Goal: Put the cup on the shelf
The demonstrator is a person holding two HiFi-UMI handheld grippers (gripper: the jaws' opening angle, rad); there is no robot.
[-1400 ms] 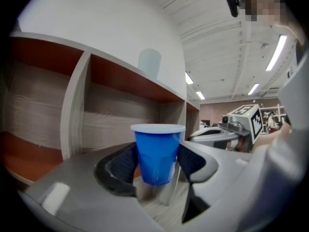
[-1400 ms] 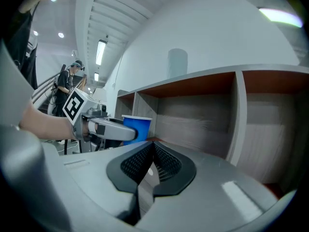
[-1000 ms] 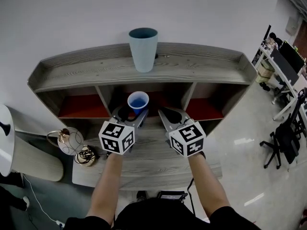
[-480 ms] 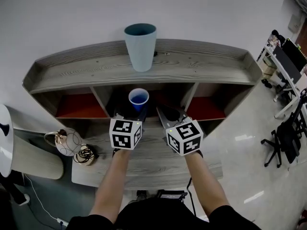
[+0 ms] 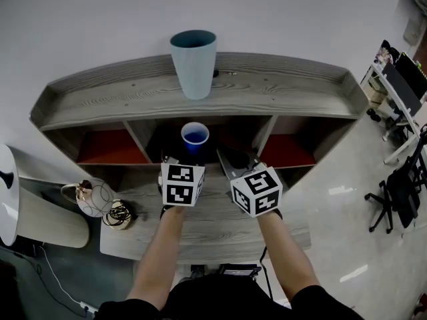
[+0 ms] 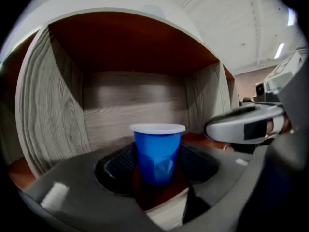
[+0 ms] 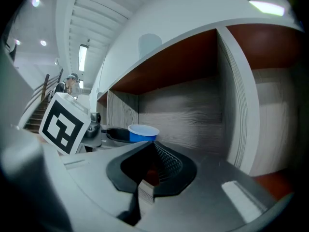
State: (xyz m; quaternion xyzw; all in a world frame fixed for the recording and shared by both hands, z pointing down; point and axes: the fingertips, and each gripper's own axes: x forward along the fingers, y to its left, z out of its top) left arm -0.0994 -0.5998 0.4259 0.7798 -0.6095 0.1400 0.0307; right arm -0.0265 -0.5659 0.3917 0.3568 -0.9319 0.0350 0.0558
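Left gripper (image 5: 192,157) clenched on blue cup (image 6: 157,151), upright, inside shelf (image 5: 280,89) middle bay, at 6 o'clock of pale tumbler (image 5: 193,62). Right gripper (image 7: 153,166) at cup's 4 o'clock, jaws closed, empty.

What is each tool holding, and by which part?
The left tool grips the blue cup by its lower sides, below the rim. The right tool is shut and empty.

Item: blue cup (image 6: 157,151) (image 5: 195,137), white rim, side creased. Upright, pinched between the jaws of the left gripper (image 6: 157,166), at the mouth of the middle compartment of the shelf (image 5: 280,89). The shelf is grey wood-grain, red-brown inside.
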